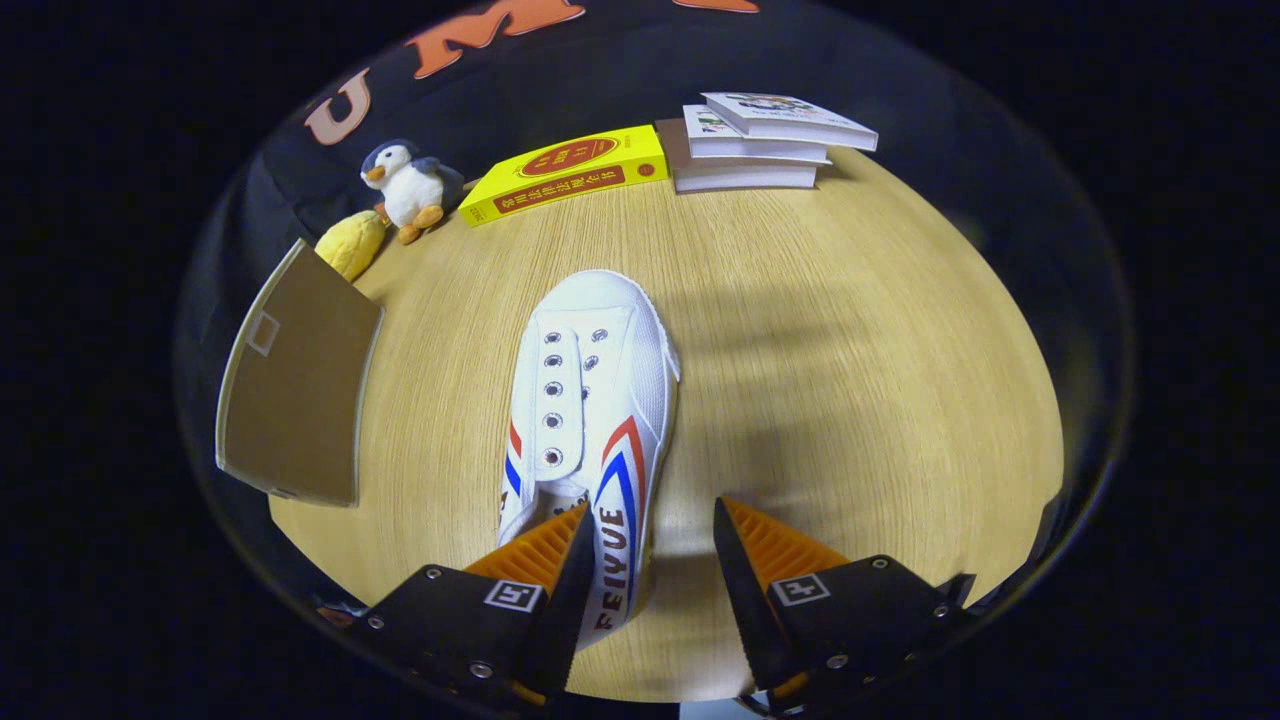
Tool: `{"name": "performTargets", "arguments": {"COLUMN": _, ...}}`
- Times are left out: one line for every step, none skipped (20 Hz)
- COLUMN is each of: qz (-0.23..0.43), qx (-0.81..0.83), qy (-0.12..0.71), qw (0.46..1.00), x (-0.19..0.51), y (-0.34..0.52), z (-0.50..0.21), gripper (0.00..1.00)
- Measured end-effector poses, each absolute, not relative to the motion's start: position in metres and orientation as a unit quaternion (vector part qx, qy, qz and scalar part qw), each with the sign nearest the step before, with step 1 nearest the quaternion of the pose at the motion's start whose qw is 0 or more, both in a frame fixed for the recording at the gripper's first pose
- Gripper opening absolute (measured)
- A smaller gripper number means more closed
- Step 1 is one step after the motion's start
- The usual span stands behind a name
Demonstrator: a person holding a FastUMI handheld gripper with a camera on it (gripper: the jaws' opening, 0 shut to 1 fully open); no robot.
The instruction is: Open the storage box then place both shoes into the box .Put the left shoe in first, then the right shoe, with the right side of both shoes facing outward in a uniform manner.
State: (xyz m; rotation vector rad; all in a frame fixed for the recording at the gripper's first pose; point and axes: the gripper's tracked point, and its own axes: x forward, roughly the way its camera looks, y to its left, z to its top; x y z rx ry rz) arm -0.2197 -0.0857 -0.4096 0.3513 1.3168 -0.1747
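A white canvas shoe [590, 350] with red and blue stripes lies on the wooden table [860, 360], toe pointing away from me. My gripper [650, 510] is open over its heel end. One finger sits at the shoe's opening and the other stands outside its right wall, so the lettered side wall runs between them. Only the inner finger looks close to the shoe. The storage box [295, 375] shows as a tan panel with a small square window, standing to the left of the shoe at the table's edge.
Beyond the shoe, a yellow book [570, 170] and a stack of three books [760, 140] lie at the table's far edge. A penguin plush [410, 185] and a yellow plush toy [350, 243] sit behind the box. Bare tabletop lies right of the shoe.
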Motion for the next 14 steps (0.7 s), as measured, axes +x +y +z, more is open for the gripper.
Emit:
{"name": "performTargets", "arguments": {"qz": -0.074, "qx": 0.174, "qy": 0.608, "qw": 0.771, "x": -0.217, "y": -0.082, "z": -0.410, "gripper": 0.62}}
{"name": "performTargets", "arguments": {"qz": -0.071, "qx": 0.184, "qy": 0.608, "qw": 0.769, "x": -0.217, "y": -0.079, "z": -0.411, "gripper": 0.57}}
{"name": "performTargets", "arguments": {"qz": -0.063, "qx": 0.193, "qy": 0.602, "qw": 0.773, "x": -0.212, "y": -0.074, "z": -0.410, "gripper": 0.49}}
{"name": "performTargets", "arguments": {"qz": -0.063, "qx": 0.191, "qy": 0.602, "qw": 0.773, "x": -0.212, "y": -0.074, "z": -0.410, "gripper": 0.41}}
{"name": "performTargets", "arguments": {"qz": -0.066, "qx": 0.185, "qy": 0.599, "qw": 0.777, "x": -0.211, "y": -0.075, "z": -0.409, "gripper": 0.33}}
{"name": "performTargets", "arguments": {"qz": -0.066, "qx": 0.188, "qy": 0.595, "qw": 0.779, "x": -0.212, "y": -0.075, "z": -0.409, "gripper": 0.30}}
{"name": "performTargets", "arguments": {"qz": -0.070, "qx": 0.197, "qy": 0.589, "qw": 0.781, "x": -0.213, "y": -0.077, "z": -0.408, "gripper": 0.28}}
{"name": "performTargets", "arguments": {"qz": -0.082, "qx": 0.212, "qy": 0.584, "qw": 0.779, "x": -0.213, "y": -0.080, "z": -0.408, "gripper": 0.26}}
{"name": "performTargets", "arguments": {"qz": -0.095, "qx": 0.228, "qy": 0.578, "qw": 0.778, "x": -0.212, "y": -0.082, "z": -0.408, "gripper": 0.19}}
{"name": "performTargets", "arguments": {"qz": -0.104, "qx": 0.240, "qy": 0.566, "qw": 0.782, "x": -0.210, "y": -0.083, "z": -0.407, "gripper": 0.15}}
{"name": "performTargets", "arguments": {"qz": -0.108, "qx": 0.247, "qy": 0.558, "qw": 0.785, "x": -0.208, "y": -0.081, "z": -0.405, "gripper": 0.09}}
{"name": "performTargets", "arguments": {"qz": -0.110, "qx": 0.254, "qy": 0.555, "qw": 0.785, "x": -0.206, "y": -0.073, "z": -0.401, "gripper": 0.07}}
{"name": "performTargets", "arguments": {"qz": -0.111, "qx": 0.258, "qy": 0.550, "qw": 0.786, "x": -0.201, "y": -0.067, "z": -0.397, "gripper": 0.06}}
{"name": "performTargets", "arguments": {"qz": -0.109, "qx": 0.264, "qy": 0.542, "qw": 0.790, "x": -0.193, "y": -0.064, "z": -0.393, "gripper": 0.06}}
